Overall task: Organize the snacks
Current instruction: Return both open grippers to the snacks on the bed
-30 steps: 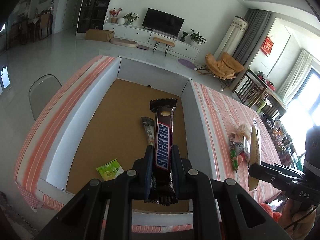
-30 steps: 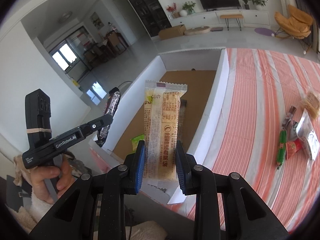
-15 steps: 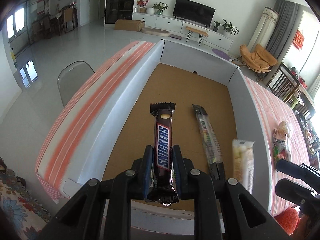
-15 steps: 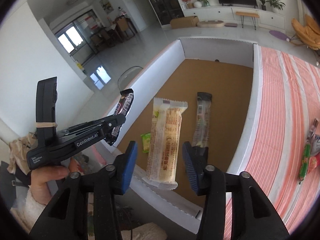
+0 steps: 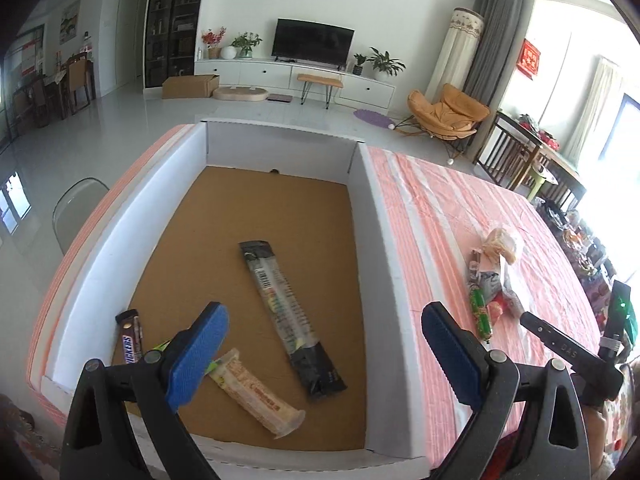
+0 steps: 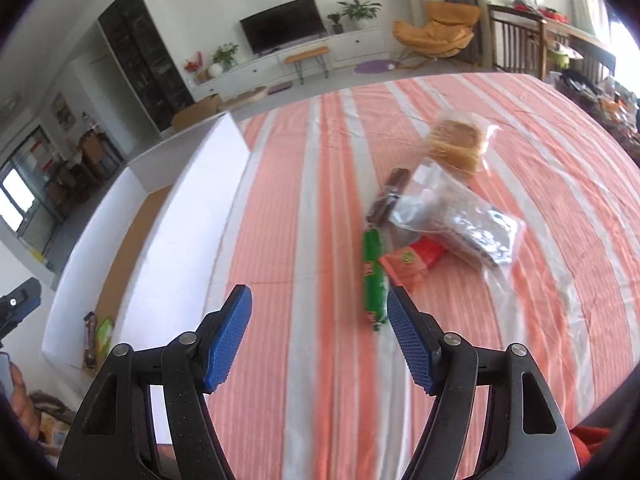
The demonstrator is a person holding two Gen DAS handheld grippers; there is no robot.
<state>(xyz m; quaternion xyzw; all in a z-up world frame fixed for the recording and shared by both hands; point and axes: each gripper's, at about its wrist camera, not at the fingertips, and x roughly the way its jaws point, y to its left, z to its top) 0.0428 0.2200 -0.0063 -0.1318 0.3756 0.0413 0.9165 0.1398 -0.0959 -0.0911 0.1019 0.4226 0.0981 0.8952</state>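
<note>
My left gripper (image 5: 324, 354) is open and empty above the near end of the white box (image 5: 376, 216) with a brown floor. In the box lie a Snickers bar (image 5: 131, 342), a yellow wafer bar (image 5: 260, 394), a long clear-and-black packet (image 5: 290, 314) and a small green packet, mostly hidden behind my left finger. My right gripper (image 6: 318, 338) is open and empty over the striped tablecloth (image 6: 320, 200). Ahead of it lies a snack pile: a green stick (image 6: 374, 276), a red packet (image 6: 414, 262), a clear bag (image 6: 460, 216), a brown bar (image 6: 388, 198), a bread bag (image 6: 456, 144).
The box's white wall (image 6: 188, 216) stands left of my right gripper. The snack pile also shows in the left wrist view (image 5: 492, 280). A grey chair (image 5: 76, 212) stands left of the table. Cluttered items lie at the far right edge (image 5: 580, 248).
Both grippers opened and let go: the Snickers bar and the wafer bar now lie in the box. My right gripper swung right, from the box to the snack pile.
</note>
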